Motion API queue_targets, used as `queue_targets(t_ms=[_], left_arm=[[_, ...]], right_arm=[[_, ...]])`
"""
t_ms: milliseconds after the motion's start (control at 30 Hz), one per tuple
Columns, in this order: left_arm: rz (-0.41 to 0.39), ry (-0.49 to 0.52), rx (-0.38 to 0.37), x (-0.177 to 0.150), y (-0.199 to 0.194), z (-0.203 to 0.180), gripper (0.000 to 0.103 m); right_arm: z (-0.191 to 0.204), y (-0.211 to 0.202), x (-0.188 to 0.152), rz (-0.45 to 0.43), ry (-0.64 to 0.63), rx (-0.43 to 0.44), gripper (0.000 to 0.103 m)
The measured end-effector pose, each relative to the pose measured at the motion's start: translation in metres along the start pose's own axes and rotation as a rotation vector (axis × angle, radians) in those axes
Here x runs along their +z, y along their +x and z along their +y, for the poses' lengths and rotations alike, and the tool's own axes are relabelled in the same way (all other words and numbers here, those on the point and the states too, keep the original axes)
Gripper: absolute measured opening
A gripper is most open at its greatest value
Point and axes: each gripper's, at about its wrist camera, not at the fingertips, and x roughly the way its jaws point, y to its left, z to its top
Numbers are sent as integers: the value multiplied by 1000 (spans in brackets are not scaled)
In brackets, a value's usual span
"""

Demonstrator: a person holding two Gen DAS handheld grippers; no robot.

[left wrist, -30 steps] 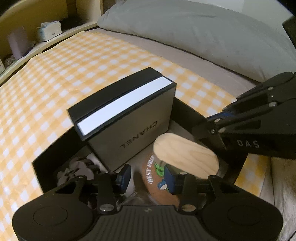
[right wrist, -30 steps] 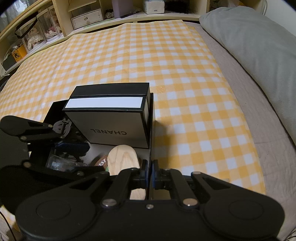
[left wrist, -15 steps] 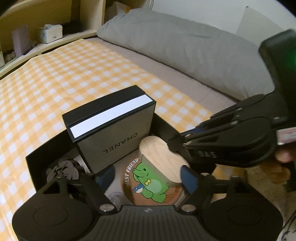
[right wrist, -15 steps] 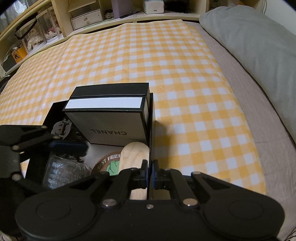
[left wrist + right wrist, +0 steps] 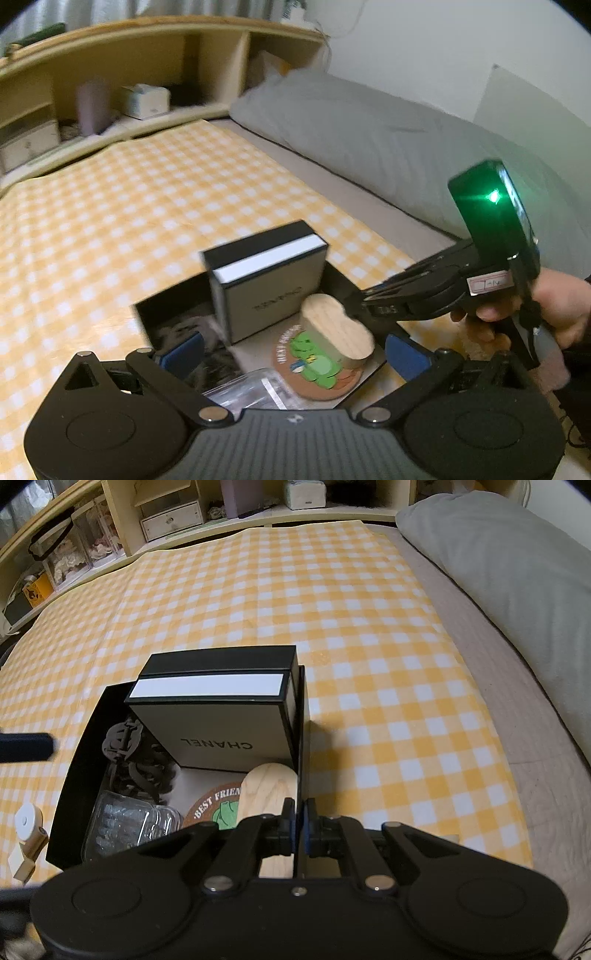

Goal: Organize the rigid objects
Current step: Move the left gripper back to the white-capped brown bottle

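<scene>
On the checked bedcover, black tray [image 5: 74,771]. Inside, from left: dark clips [image 5: 129,753], clear packet [image 5: 122,823], upright Chanel box [image 5: 221,716], round coaster [image 5: 317,365] under wooden piece [image 5: 336,332]. Left gripper [image 5: 295,350] opening wide, holding nothing. Right gripper [image 5: 298,819] pinching tray's right wall.

In front of you: one black tray [image 5: 301,716] holding one Chanel box [image 5: 221,716], one wooden oval block [image 5: 271,794], one cork coaster [image 5: 207,806], one clear plastic case [image 5: 125,825], one dark hair claw [image 5: 127,746]. Two grippers [image 5: 291,350] [image 5: 298,819]. One pillow [image 5: 509,565].
</scene>
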Motion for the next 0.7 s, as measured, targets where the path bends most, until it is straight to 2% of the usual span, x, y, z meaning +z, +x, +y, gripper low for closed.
queue_targets(t_ms=[167, 400, 600, 700], left_arm=[[-37, -30, 90, -8, -38, 21, 103], [-77, -136, 246, -27, -78, 62, 103], [-36, -237, 355, -55, -89, 93, 103], [20, -284, 385, -73, -88, 104, 103]], right_arm=[[1, 0, 0, 1, -2, -2, 4], [1, 0, -1, 4, 2, -4, 4], [1, 0, -1, 3, -1, -3, 5], [0, 0, -1, 4, 6, -1, 5]])
